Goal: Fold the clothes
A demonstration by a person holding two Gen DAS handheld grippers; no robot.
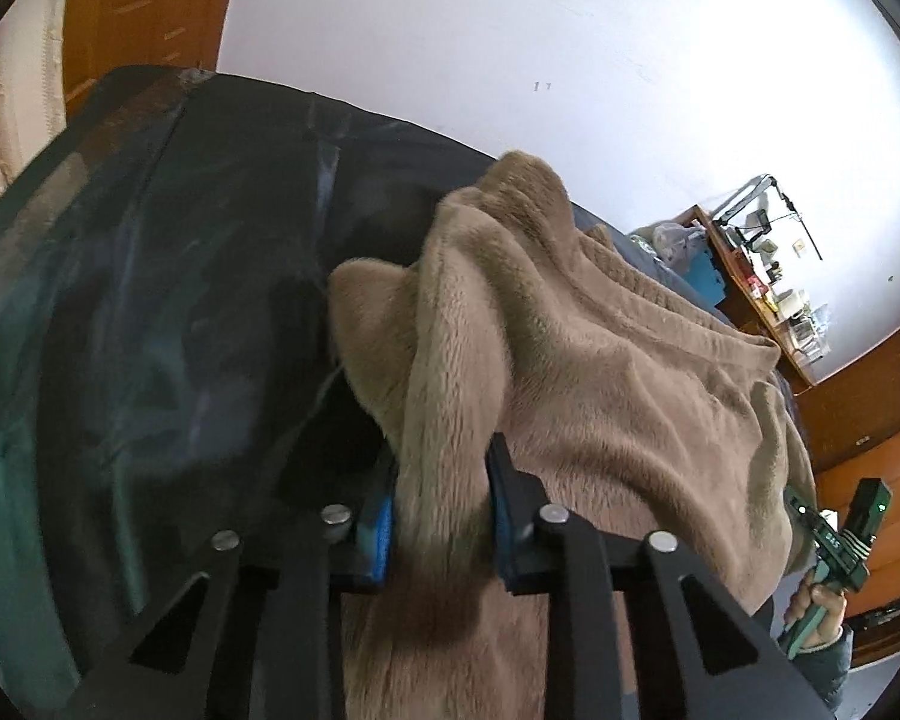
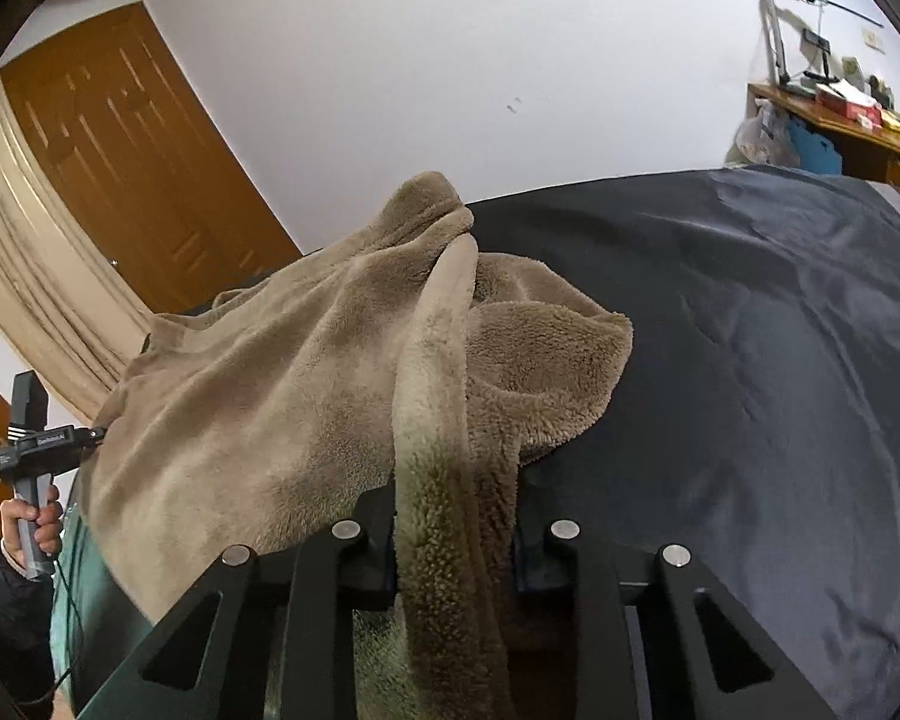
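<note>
Both grippers are clamped on the same garment right now: the left gripper [image 1: 441,504] has its blue pads squeezed onto a bunched fold of the tan fleece garment [image 1: 600,372], and the right gripper [image 2: 456,540] pinches another thick fold of that fleece [image 2: 258,396] between its black fingers, jaws drawn in narrow on the cloth in both views. The garment is lifted at the two gripped edges and drapes down in a heap onto the dark sheet [image 2: 780,360] that covers the work surface (its far end, a rounded hood or cuff, it is hard to say which, stands up against the white wall [image 2: 450,48]). From the left wrist view, a hand [image 1: 813,612] grips the green handle of the other tool at the lower right; from the right wrist view, a hand [image 2: 36,522] holds the grey handle at the lower left. A wooden door [image 2: 132,150] stands behind, and a cluttered wooden desk [image 2: 840,120] sits past the sheet's far corner.
</note>
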